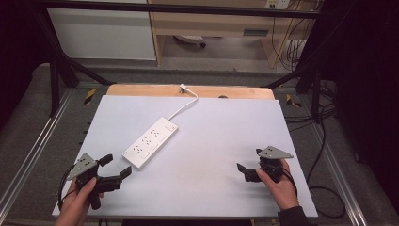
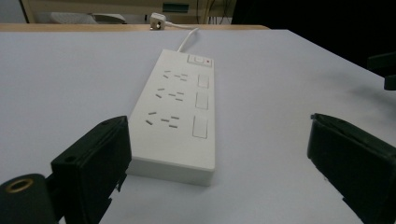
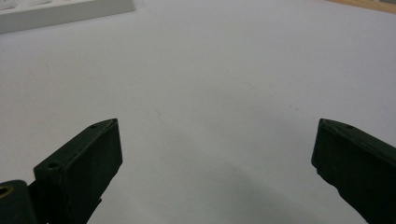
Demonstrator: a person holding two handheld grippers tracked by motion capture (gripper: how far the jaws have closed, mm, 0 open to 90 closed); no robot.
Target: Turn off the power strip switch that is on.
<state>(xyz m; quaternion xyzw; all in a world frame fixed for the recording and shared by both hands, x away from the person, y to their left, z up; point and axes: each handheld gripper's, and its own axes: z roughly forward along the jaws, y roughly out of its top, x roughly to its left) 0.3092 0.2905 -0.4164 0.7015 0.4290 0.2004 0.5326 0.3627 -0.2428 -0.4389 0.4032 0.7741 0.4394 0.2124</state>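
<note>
White and long, the power strip (image 1: 150, 142) lies left of the middle of the table (image 1: 221, 141), just past the left gripper (image 1: 116, 170), and both it and the right gripper (image 1: 248, 166) are spread wide and empty, so nothing looks started and reaching the strip seems next.

White power strip (image 1: 150, 142) lies flat on the white table (image 1: 221, 155), left of centre; its cord (image 1: 184, 104) runs toward one o'clock; sockets face up.
</note>
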